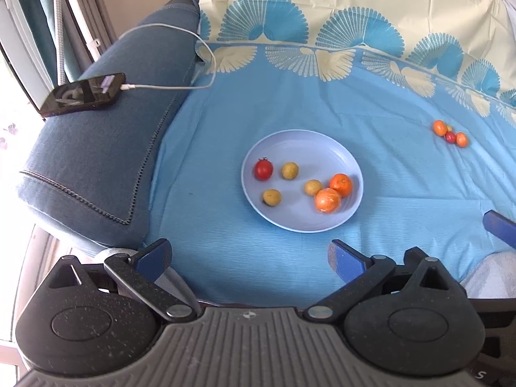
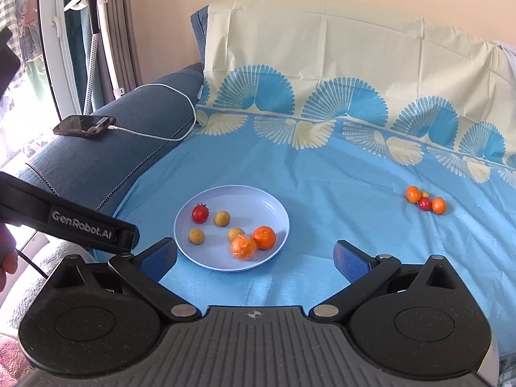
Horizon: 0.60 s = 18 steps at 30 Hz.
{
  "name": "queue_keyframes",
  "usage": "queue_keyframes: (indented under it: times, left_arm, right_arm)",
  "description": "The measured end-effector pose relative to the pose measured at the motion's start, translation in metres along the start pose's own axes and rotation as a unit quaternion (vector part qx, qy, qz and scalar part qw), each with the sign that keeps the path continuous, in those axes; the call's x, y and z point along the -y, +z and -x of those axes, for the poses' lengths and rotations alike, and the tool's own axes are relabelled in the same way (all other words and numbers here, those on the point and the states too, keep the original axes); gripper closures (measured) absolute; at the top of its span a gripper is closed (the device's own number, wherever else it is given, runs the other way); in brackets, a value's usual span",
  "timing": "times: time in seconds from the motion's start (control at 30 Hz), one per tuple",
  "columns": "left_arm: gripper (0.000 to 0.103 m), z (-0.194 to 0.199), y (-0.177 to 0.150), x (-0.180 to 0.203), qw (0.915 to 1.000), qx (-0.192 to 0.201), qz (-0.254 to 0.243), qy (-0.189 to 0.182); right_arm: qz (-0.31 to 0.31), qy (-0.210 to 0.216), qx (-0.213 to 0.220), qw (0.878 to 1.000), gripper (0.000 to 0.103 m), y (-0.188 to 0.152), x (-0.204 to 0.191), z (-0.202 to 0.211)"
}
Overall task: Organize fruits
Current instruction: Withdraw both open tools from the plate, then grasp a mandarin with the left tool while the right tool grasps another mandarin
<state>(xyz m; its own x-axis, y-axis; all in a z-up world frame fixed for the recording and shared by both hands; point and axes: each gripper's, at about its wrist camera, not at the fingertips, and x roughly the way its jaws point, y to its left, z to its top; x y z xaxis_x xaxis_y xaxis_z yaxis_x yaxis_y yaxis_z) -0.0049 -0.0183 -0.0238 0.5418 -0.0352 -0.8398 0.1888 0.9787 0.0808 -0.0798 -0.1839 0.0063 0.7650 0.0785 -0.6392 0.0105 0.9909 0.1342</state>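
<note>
Plate, pale blue, sits mid-frame on a blue cloth spread over a sofa. On the plate: one red cherry tomato at the far left, three small yellow-green round fruits, and two oranges touching each other at the right side; the nearer orange looks wrapped in clear film. The closest yellow-green fruit just touches the wrapped orange.

Loose cluster of fruit lies on the cloth well apart from the plate, toward the far right: two small oranges, a dark red one between them, and a small yellowish one partly hidden behind. All four are touching or just beside each other. Right wrist view shows the same cluster.

Left gripper hovers near the plate's near rim, jaws wide apart, nothing between them. Right gripper also hovers low over the cloth, just right of the plate, jaws wide, empty. Left gripper body with "GenRobot.AI" lettering crosses the left edge of the right wrist view.

Phone rests on the dark blue sofa arm, white cable plugged in. Garment steamer stands behind the arm.
</note>
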Motion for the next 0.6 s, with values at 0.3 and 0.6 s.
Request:
queue_keyframes:
  times: [0.3,0.6]
  left_arm:
    - [0.000,-0.034,0.032,0.032,0.9990,-0.029,-0.031,0.017]
    - [0.000,-0.085,0.096,0.108,0.9970,-0.039,-0.066,-0.008]
  right_arm:
    - [-0.031,0.002,-0.006,1.000,0.001,-0.003,0.027,-0.025]
    - [-0.115,-0.128,0.008,0.985,0.001,-0.001,0.134,-0.078]
